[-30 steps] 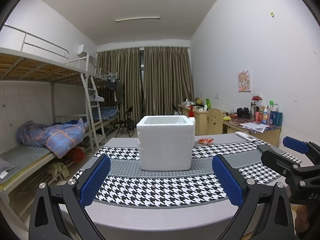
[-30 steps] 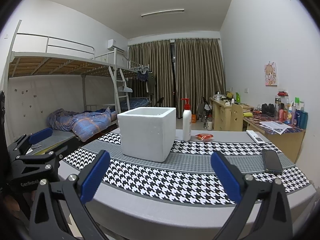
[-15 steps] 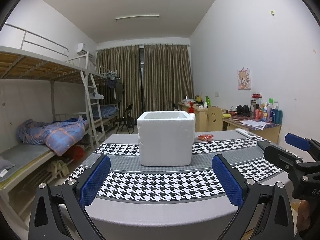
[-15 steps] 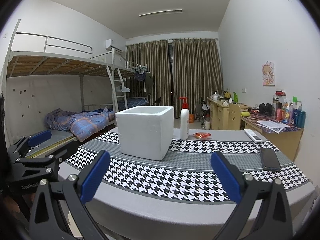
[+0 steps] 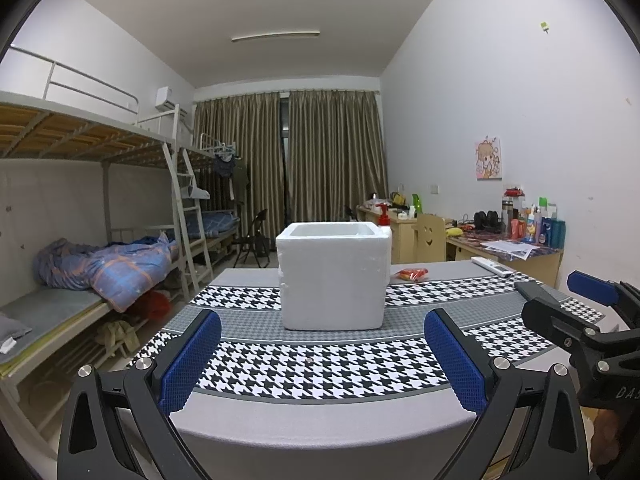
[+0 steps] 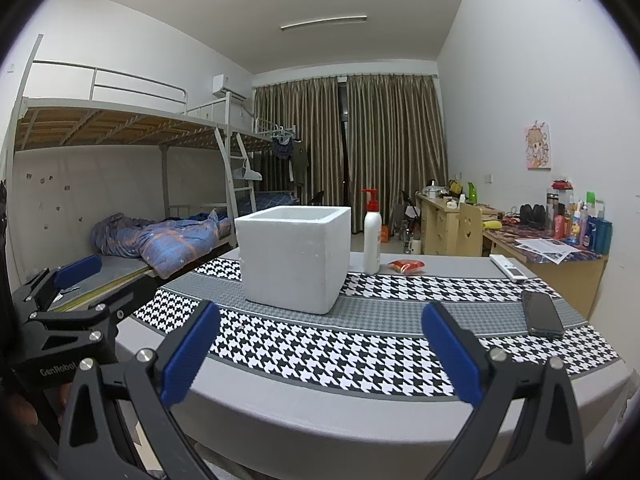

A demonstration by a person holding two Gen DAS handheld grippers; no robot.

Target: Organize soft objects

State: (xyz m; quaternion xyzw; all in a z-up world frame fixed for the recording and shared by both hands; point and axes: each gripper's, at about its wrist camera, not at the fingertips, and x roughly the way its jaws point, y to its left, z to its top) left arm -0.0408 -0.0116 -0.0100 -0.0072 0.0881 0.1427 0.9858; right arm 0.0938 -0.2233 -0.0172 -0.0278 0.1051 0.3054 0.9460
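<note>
One counter [image 6: 320,408] carries a houndstooth cloth [image 6: 340,344] and, in the middle, one white foam box [image 6: 294,258] standing upright. Two grippers hover at the near edge, left gripper [image 5: 322,356] and right gripper [image 6: 320,350], each with two blue-padded fingers spread wide and holding nothing. Behind the box stand one pump bottle [image 6: 372,240], one remote [image 6: 508,267], one phone [image 6: 542,314] and one small red packet [image 6: 406,266], the only soft item in view.

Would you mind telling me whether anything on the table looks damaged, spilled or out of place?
Nothing stands out. The foam box sits upright on the runner, the pump bottle stands behind it, and the red packet, remote and phone lie flat.
</note>
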